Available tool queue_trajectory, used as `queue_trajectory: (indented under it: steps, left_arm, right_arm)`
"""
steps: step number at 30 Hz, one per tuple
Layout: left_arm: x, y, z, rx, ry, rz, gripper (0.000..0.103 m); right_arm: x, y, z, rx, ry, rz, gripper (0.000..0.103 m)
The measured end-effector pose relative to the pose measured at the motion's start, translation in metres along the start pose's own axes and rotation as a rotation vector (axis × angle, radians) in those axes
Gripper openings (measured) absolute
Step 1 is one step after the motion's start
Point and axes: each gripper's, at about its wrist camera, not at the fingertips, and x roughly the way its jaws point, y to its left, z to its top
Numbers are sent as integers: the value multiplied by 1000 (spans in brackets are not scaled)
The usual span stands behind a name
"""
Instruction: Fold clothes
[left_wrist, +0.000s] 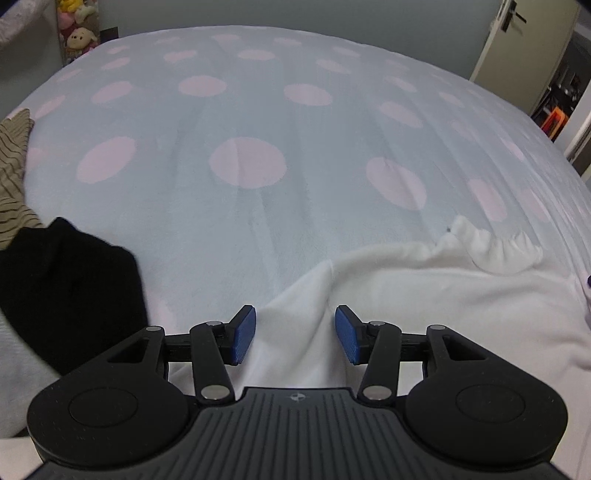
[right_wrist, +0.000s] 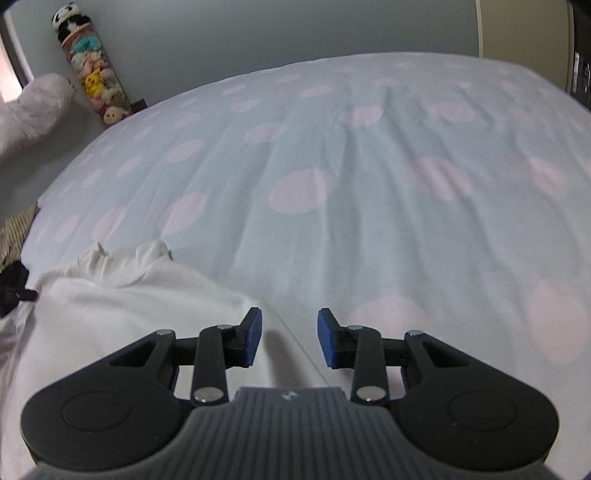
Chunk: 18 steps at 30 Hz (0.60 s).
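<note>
Now I am holding my left gripper (left_wrist: 295, 334) open around a fold of the white top (left_wrist: 424, 295) near the bed's (left_wrist: 258, 110) front edge; my right gripper (right_wrist: 290, 338) is hanging open and empty beside its edge, ready to lift.

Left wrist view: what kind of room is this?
Most likely a bedroom: a wide bed under a pale blue sheet with pink dots, a tall stack of plush toys in the corner, loose clothes like a white fleece garment.
</note>
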Motion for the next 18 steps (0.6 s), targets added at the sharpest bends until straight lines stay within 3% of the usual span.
queue_trajectory:
  steps: [5, 7, 9, 10, 14, 18]
  left_arm:
    - [5, -1, -1, -17, -33, -7, 45]
    - [4, -4, -3, -6, -45, -8, 33]
    - [4, -6, -4, -9, -49, 15, 10]
    - [4, -6, -5, -20, -49, 31, 5]
    - [3, -14, -3, -53, -70, 68, 3]
    - [-3, -19, 9, -54, -104, 89, 3]
  right_arm:
    - [22, 6, -4, -7, 36, 31, 35]
    - [26, 10, -7, -23, 44, 20, 26]
    - [27, 12, -6, -28, 55, 5, 9]
    - [28, 14, -5, -32, 61, -2, 7]
    - [26, 32, 5, -132, 68, -68, 5]
    - [13, 45, 31, -216, -19, -144, 5]
